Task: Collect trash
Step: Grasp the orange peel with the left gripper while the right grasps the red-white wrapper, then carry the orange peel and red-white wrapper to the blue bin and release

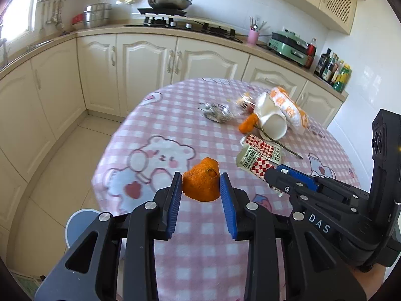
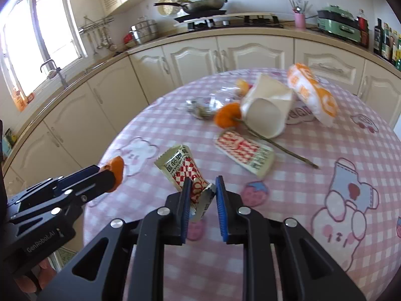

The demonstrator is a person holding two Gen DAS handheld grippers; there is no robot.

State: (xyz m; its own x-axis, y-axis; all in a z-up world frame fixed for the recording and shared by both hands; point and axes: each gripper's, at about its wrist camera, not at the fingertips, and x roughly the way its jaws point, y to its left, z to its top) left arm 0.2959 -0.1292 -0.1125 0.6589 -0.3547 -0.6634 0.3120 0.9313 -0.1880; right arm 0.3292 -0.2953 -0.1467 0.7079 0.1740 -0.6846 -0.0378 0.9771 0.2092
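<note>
My left gripper [image 1: 200, 178] is shut on a piece of orange peel [image 1: 201, 184], held just above the pink checked tablecloth [image 1: 200, 250]. My right gripper [image 2: 202, 183] is shut on the crumpled end of a red-and-white checked snack wrapper [image 2: 186, 168], which tilts up off the cloth. The left wrist view shows the right gripper [image 1: 269, 174] with that wrapper [image 1: 253, 161] at its tips. In the right wrist view the left gripper [image 2: 110, 173] carries the peel [image 2: 116, 168] at the left.
More litter lies across the round table: a second checked wrapper [image 2: 244, 153], a crushed white paper cup [image 2: 265, 110], an orange-and-white snack bag [image 2: 313, 92], another orange peel [image 2: 226, 115] by a thin stem, and crumpled foil [image 2: 200, 106]. A blue stool [image 1: 80, 223] stands at the table's left. Kitchen cabinets run behind.
</note>
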